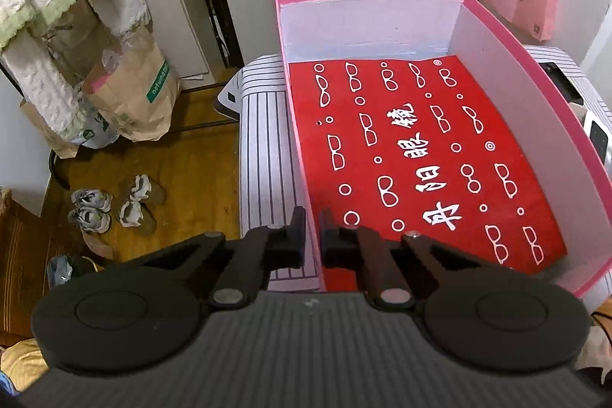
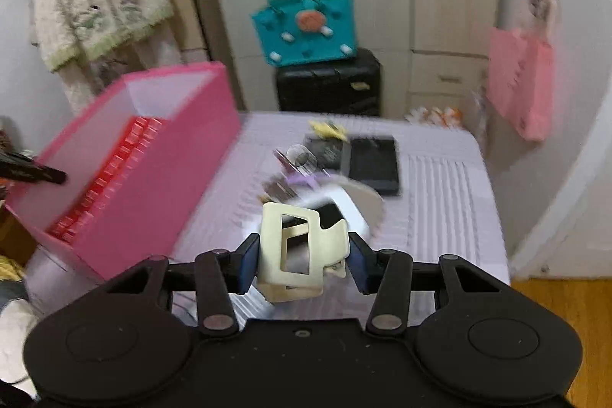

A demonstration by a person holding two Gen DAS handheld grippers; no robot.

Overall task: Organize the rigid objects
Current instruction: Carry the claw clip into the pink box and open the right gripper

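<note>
Left tool (image 1: 313,236) pinches pink box (image 1: 497,25) wall; right tool (image 2: 304,257) clamps cream hair clip (image 2: 298,251).

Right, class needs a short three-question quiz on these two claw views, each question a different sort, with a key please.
1. True or false: the left claw is clamped on the side wall of the pink box.
2. Which thing does the right claw hold? A) black case B) cream hair clip C) teal bag
3. Fill in: the bottom of the pink box is covered by a ___ sheet printed with white glasses.

Key
1. True: its jaws sit one on each side of the wall.
2. B: the cream hair clip sits between the pads, above the striped bed.
3. Red: the red sheet.
</note>
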